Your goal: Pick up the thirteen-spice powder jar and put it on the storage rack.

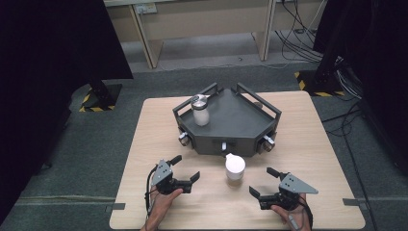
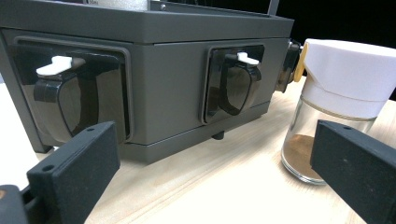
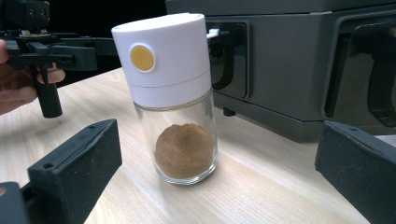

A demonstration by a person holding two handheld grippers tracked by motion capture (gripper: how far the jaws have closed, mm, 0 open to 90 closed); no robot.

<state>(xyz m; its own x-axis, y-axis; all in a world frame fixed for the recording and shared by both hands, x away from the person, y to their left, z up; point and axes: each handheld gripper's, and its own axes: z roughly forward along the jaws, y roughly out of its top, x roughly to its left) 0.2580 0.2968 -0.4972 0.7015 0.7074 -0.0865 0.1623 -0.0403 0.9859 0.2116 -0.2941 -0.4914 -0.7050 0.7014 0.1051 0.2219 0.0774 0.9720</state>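
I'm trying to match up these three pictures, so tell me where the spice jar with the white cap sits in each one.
High view: the spice jar stands on the table, centre, just in front of the dark rack.
Left gripper view: at the right edge, brown powder at its bottom, partly behind the right-hand jaw.
Right gripper view: centre-left, upright, yellow dot on its cap.
Shared landmark: the dark rack behind the jar.

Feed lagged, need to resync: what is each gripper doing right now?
Left gripper: open, holding nothing.
Right gripper: open, holding nothing; the white-capped glass jar of brown powder stands free between its jaws.
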